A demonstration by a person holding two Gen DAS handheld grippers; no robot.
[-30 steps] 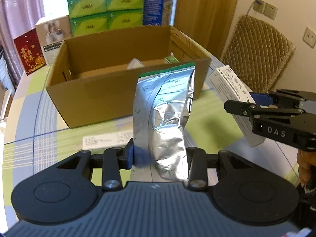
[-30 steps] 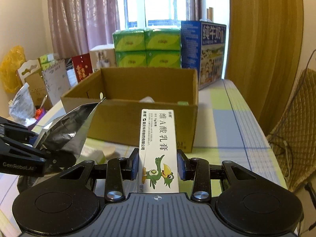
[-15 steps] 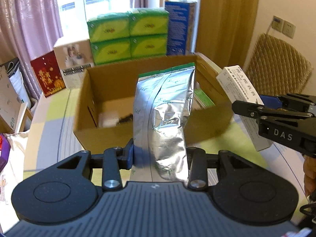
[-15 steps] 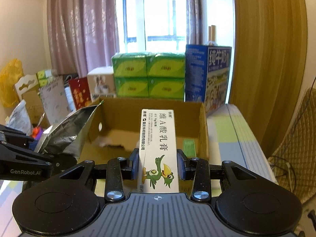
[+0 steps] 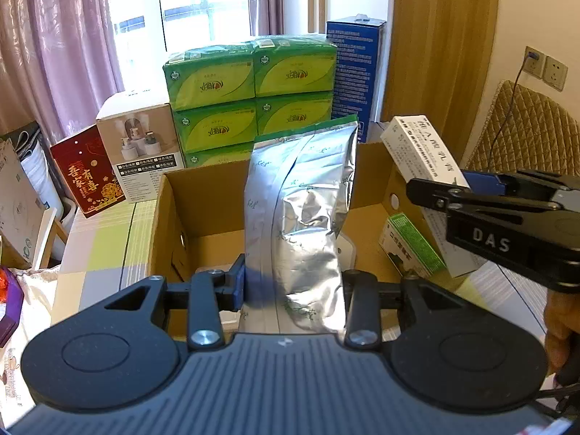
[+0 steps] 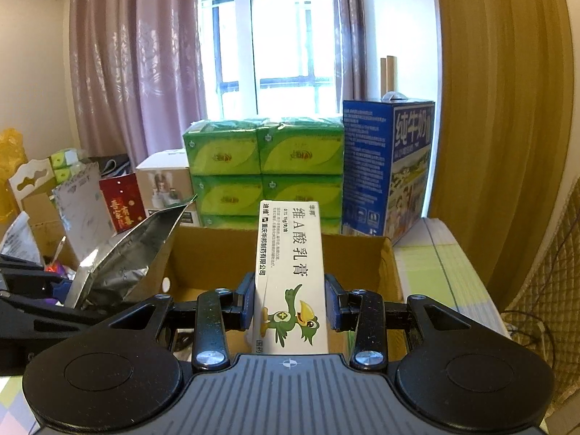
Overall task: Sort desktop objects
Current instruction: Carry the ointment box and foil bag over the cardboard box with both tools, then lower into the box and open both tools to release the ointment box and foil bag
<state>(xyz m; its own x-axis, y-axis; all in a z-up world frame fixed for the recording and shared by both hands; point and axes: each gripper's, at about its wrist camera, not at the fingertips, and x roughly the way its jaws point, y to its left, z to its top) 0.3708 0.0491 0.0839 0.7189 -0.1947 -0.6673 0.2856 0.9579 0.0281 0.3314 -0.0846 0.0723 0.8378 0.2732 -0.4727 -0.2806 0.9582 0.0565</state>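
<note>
My left gripper is shut on a silver foil pouch with a green top edge, held upright over the open cardboard box. My right gripper is shut on a slim white ointment carton with a green bird printed on it, also above the box. In the left wrist view the right gripper and its carton hang over the box's right wall. The pouch and the left gripper's black arm show at the left of the right wrist view. A green-and-white small box lies inside.
Behind the box stand stacked green tissue packs, a blue milk carton, a white product box and a red card. A checked tablecloth covers the table. A quilted chair back is at the right.
Both grippers have risen and moved forward, from in front of the box's near wall to over its opening. Each keeps its hold on its object.
</note>
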